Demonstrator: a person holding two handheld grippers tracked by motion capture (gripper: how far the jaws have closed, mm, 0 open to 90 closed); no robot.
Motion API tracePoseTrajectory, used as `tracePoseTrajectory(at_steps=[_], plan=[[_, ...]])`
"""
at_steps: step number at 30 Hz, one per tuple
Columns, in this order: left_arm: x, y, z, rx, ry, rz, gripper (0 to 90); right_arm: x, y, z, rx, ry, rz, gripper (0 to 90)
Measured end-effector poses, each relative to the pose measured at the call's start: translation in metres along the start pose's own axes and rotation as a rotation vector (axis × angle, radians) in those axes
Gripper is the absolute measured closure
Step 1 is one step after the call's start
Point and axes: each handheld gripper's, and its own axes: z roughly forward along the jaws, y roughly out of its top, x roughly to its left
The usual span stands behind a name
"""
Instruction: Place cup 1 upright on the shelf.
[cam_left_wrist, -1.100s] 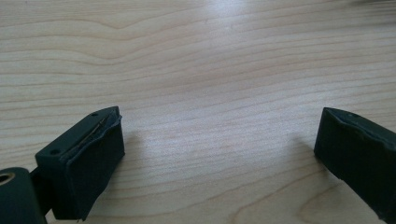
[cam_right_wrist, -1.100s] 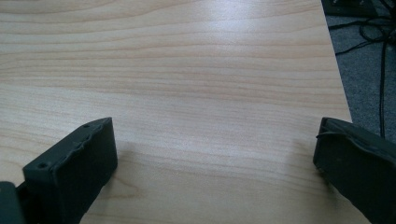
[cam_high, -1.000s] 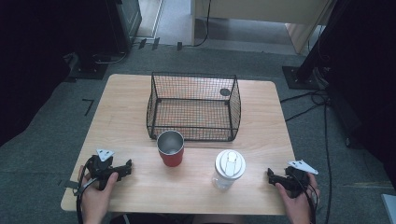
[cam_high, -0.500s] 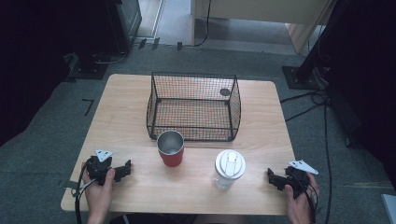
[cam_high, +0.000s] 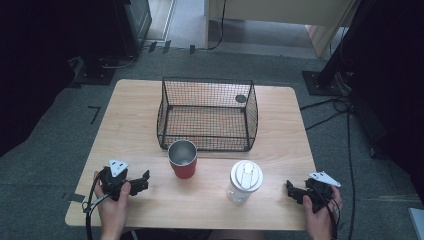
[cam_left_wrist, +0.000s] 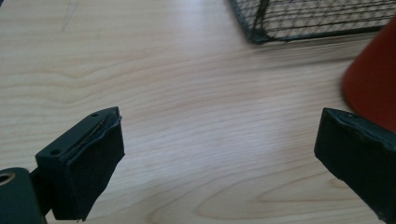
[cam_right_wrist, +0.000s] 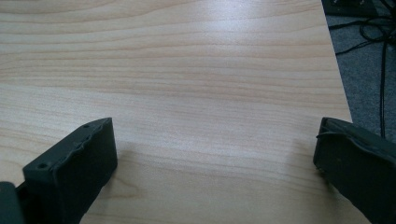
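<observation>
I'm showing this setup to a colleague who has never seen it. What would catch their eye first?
Probably the black wire basket standing at the middle of the wooden table, toward its far side. In front of it stand a red cup with a metal inside and, to its right, a clear bottle with a white lid. The left gripper and right gripper rest open near the front corners.

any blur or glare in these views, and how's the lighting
High view: even, soft light on the table, dark surroundings, slightly soft overall. Left gripper view: red cup and wire basket blurred, left gripper jaws sharper, pale sheen on the wood. Right gripper view: right gripper jaws soft, faint sheen up top.
</observation>
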Motion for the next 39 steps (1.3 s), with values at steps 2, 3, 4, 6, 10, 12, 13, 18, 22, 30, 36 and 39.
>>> tracePoseTrajectory(at_steps=[2, 3, 4, 6, 10, 12, 13, 18, 22, 30, 36, 39], plan=[[-0.003, 0.002, -0.001, -0.006, -0.006, 0.005, 2.2, 0.000, 0.000, 0.000, 0.000, 0.000, 0.000, 0.0], [-0.009, 0.005, -0.004, -0.012, -0.023, 0.014, 2.2, 0.000, 0.000, 0.000, 0.000, 0.000, 0.001, 0.0], [-0.012, 0.007, -0.005, -0.014, -0.028, 0.019, 2.2, 0.000, 0.000, 0.000, 0.000, 0.001, 0.000, 0.0], [-0.015, 0.008, -0.006, -0.016, -0.037, 0.023, 2.2, 0.000, 0.000, 0.000, -0.001, 0.001, 0.000, 0.0], [-0.025, 0.012, -0.009, -0.019, -0.059, 0.038, 2.2, 0.000, 0.000, 0.000, 0.000, 0.001, 0.001, 0.0], [-0.032, 0.015, -0.010, -0.026, -0.067, 0.050, 2.2, 0.000, 0.000, 0.000, 0.000, 0.001, 0.000, 0.0], [-0.034, 0.016, -0.011, -0.026, -0.071, 0.053, 2.2, 0.000, 0.000, 0.000, 0.000, 0.001, 0.000, 0.0], [-0.046, 0.021, -0.010, -0.010, -0.102, 0.073, 2.2, 0.000, 0.000, 0.000, 0.000, 0.001, 0.000, 0.0], [-0.053, 0.023, -0.009, -0.003, -0.113, 0.086, 2.2, 0.000, 0.000, 0.000, 0.000, 0.001, 0.000, 0.0], [-0.075, 0.031, -0.007, -0.004, -0.134, 0.116, 2.2, 0.000, 0.000, 0.000, 0.000, 0.001, 0.000, 0.0], [-0.086, 0.036, -0.005, -0.011, -0.157, 0.134, 1.6, 0.000, 0.000, 0.000, 0.000, 0.001, 0.000, 0.0], [-0.093, 0.038, -0.004, -0.015, -0.171, 0.139, 1.6, 0.000, 0.000, 0.000, 0.000, 0.001, 0.000, 0.0]])
